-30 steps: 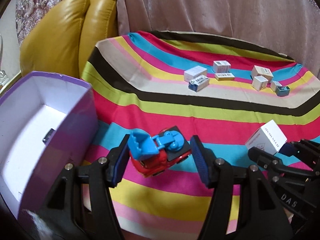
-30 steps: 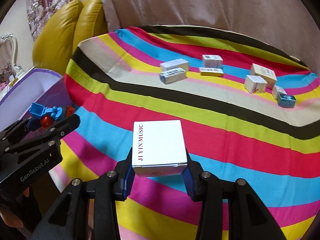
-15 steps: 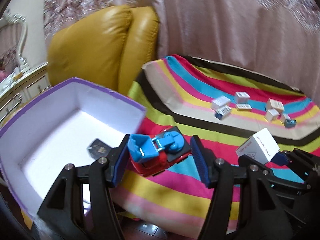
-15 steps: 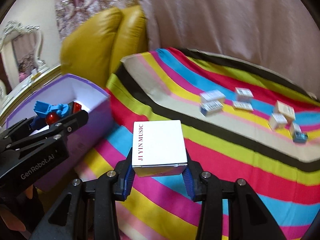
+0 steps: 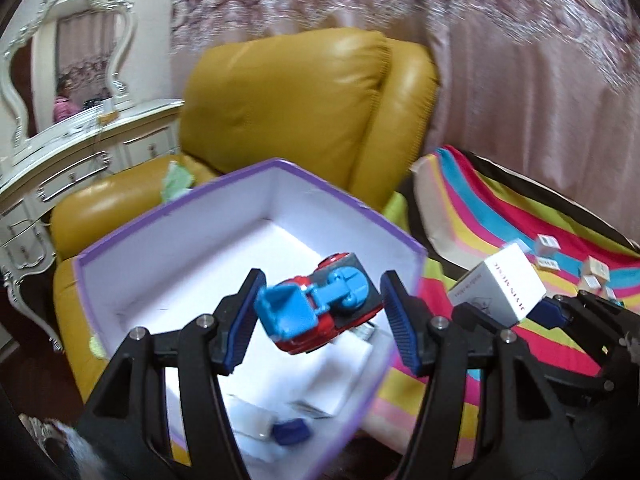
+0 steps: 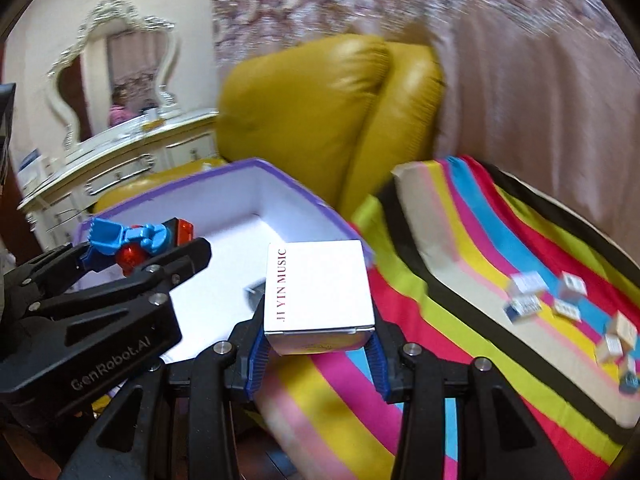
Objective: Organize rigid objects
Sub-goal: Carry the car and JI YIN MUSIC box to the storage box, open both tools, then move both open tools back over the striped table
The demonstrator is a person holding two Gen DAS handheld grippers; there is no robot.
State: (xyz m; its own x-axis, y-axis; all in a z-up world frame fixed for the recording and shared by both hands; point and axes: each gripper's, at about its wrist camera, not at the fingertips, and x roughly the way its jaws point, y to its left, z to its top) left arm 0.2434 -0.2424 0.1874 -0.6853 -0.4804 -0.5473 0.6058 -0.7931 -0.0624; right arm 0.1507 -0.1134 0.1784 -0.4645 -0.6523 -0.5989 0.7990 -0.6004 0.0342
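My left gripper [image 5: 320, 322] is shut on a red and blue toy truck [image 5: 320, 312] and holds it above the open purple box [image 5: 360, 208] with white inside. The truck also shows in the right wrist view [image 6: 136, 242] over the box [image 6: 308, 196]. My right gripper [image 6: 316, 354] is shut on a white "JI YIN MUSIC" carton [image 6: 320, 292], held by the box's right rim, above the striped cloth [image 6: 500, 320]. The carton also shows in the left wrist view [image 5: 500, 284]. Small items lie on the box floor [image 5: 292, 432].
The purple box rests on a yellow leather armchair [image 5: 300, 96]. Several small cartons [image 6: 560, 300] lie on the striped cloth at the right. A white dresser with an ornate mirror [image 5: 68, 80] stands at the left. A pink curtain [image 5: 540, 80] hangs behind.
Both grippers have swung left from over the striped cloth to the purple box, each still holding its object. The toy truck is now over the box's inside.
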